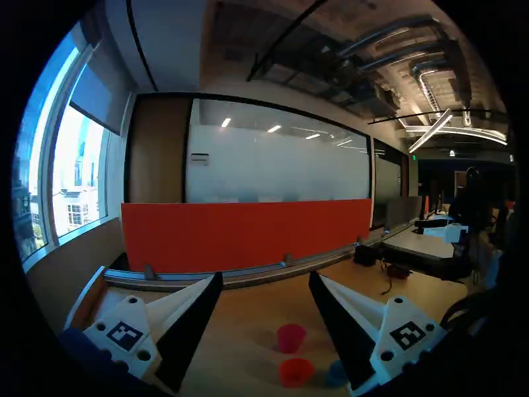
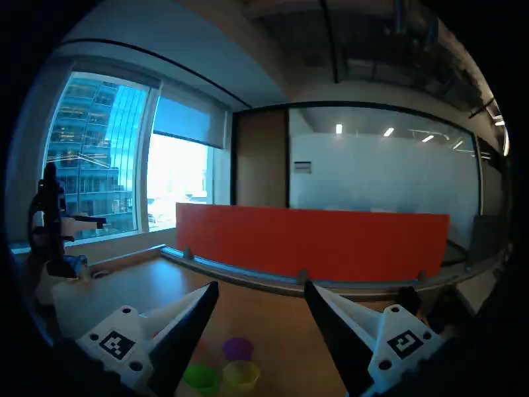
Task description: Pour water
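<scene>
Both sets of tongs hover above the desk with nothing in them. The left gripper (image 1: 264, 324) has its fingers spread wide apart, and so does the right gripper (image 2: 261, 331).

Under the left one stands a red cup (image 1: 295, 372), with a blue cup (image 1: 336, 374) just beside it, half hidden by a finger, and a pink cup (image 1: 291, 337) a little farther off. Under the right one, a green cup (image 2: 202, 378) and a yellow cup (image 2: 241, 375) sit nearest, with a purple cup (image 2: 237, 348) just behind them. From here I cannot tell whether any of them holds water.

The crowding is what worries me. The cups in each cluster stand so close that a finger coming down for one could easily clip its neighbour and tip it. They also look small and light, so a hard squeeze might buckle one and slop its contents. A tilt that is slightly off could miss such a small mouth and wet the wood.

The wooden desk (image 1: 264, 298) is pale and bare around the cups, with a small black box (image 1: 365, 255) and a cable toward its far right. A metal rail runs along the far edge, carrying an orange divider panel (image 1: 244, 235). Beyond it is a frosted glass wall (image 1: 278, 165), and a tall window (image 2: 99, 172) on the left looks onto towers. Exposed pipes (image 1: 397, 46) run across the ceiling.
</scene>
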{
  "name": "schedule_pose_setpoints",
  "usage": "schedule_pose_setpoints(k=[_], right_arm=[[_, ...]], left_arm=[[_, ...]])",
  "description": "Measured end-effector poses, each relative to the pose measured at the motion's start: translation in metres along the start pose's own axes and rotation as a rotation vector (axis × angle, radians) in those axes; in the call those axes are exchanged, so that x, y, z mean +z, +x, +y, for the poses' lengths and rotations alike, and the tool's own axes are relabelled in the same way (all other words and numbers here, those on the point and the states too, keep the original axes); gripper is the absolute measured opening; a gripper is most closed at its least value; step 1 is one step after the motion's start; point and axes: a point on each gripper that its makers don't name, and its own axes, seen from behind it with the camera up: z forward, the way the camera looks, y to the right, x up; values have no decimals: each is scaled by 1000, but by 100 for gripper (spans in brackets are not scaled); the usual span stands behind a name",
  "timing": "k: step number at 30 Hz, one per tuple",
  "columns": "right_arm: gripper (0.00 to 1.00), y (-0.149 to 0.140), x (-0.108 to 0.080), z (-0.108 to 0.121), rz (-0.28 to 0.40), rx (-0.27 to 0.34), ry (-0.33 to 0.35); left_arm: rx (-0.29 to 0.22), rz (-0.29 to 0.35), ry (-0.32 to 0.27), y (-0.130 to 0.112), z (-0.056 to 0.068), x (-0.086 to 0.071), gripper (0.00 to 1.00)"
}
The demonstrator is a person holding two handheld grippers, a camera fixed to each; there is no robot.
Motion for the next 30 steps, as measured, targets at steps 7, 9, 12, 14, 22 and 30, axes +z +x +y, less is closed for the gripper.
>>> schedule_pose_setpoints(k=[7,9,12,14,22,30], right_arm=[[100,6,-6,-36,9,-1,153],[100,6,-7,-41,7,-1,176],[100,7,-7,-43,7,-11,190],[100,5,-8,-44,-2,-17,200],[100,-3,-12,-50,-45,-29,250],[100,-14,-13,-50,-85,-40,281]], left_arm=[[-7,6,-117,7,33,-3,97],[-13,4,-142,6,40,-5,97],[-12,-7,-170,2,45,-5,97],[-4,-16,-183,0,48,-5,97],[11,-55,-248,-17,64,-8,97],[29,-115,-313,-40,78,-9,97]])
